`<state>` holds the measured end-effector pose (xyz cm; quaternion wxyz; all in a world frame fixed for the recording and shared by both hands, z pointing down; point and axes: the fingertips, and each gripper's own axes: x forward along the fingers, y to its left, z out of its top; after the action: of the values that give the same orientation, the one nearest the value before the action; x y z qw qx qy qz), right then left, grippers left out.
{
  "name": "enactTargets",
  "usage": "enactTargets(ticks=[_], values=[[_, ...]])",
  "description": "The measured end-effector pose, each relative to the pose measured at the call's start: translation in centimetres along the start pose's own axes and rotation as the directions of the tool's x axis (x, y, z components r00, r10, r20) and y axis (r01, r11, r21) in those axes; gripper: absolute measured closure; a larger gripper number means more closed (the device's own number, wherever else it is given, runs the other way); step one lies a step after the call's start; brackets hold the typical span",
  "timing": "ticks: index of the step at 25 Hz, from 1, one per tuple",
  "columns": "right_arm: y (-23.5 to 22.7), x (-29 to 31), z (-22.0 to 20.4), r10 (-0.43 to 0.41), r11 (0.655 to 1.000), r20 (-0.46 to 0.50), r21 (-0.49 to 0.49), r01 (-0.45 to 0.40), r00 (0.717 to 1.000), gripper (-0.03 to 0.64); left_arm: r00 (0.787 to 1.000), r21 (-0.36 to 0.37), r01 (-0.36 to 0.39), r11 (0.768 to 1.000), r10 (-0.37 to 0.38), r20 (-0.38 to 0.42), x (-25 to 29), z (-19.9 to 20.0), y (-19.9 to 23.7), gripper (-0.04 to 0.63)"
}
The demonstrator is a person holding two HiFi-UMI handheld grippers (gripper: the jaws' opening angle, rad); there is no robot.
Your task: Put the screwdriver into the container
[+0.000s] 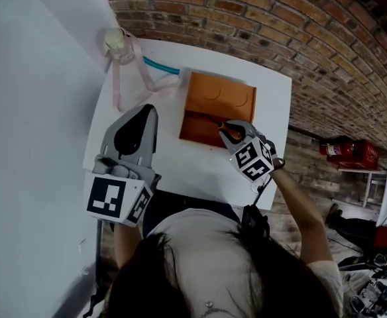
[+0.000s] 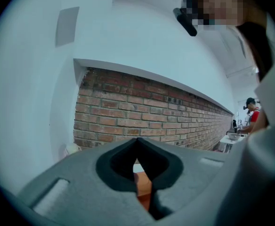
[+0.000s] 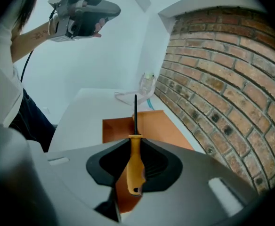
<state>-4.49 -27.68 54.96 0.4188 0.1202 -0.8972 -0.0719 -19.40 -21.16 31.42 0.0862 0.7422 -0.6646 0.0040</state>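
An orange container (image 1: 210,108) lies open on the white table (image 1: 180,167), its lid folded back toward the brick wall. My right gripper (image 1: 228,130) hovers over the container's near half, shut on a screwdriver (image 1: 219,122). In the right gripper view the yellow-orange handle (image 3: 135,166) is clamped at my right gripper (image 3: 135,138), and the black shaft points out over the container (image 3: 165,128). My left gripper (image 1: 148,109) is held up left of the container, shut and empty. Its closed tips (image 2: 137,139) frame a sliver of the container (image 2: 143,185).
A glass jar (image 1: 119,45) with a pink ribbon stands at the table's far left corner, a teal strip (image 1: 160,65) beside it. A white wall borders the left and a brick wall (image 1: 299,38) the back. A red object (image 1: 349,152) sits on the floor at right.
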Motion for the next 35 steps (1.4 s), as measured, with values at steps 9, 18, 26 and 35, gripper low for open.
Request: enactTargets(ticks=[9, 18, 26, 35], values=[[0.7, 2.8, -1.9, 0.081, 0.996, -0.116, -0.033, -0.085, 0.990, 0.538, 0.999, -0.021, -0.045, 0.999, 0.045, -0.009, -0.1, -0.4, 2.3, 0.594], [1.7, 5.1, -3.6, 0.132, 0.987, -0.211, -0.061, -0.148, 0.968, 0.537, 0.997, -0.023, -0.077, 0.997, 0.077, -0.023, -0.4, -1.0, 3.3, 0.595], [1.9, 6.6, -4.8, 0.173, 0.980, -0.280, -0.050, -0.194, 0.944, 0.537, 0.993, -0.019, -0.108, 0.994, 0.107, -0.040, -1.0, -1.3, 3.9, 0.594], [2.1, 8.1, -5.4, 0.189, 0.975, -0.317, -0.052, -0.216, 0.930, 0.537, 0.988, -0.009, -0.143, 0.990, 0.143, -0.051, -1.6, -1.4, 4.6, 0.595]])
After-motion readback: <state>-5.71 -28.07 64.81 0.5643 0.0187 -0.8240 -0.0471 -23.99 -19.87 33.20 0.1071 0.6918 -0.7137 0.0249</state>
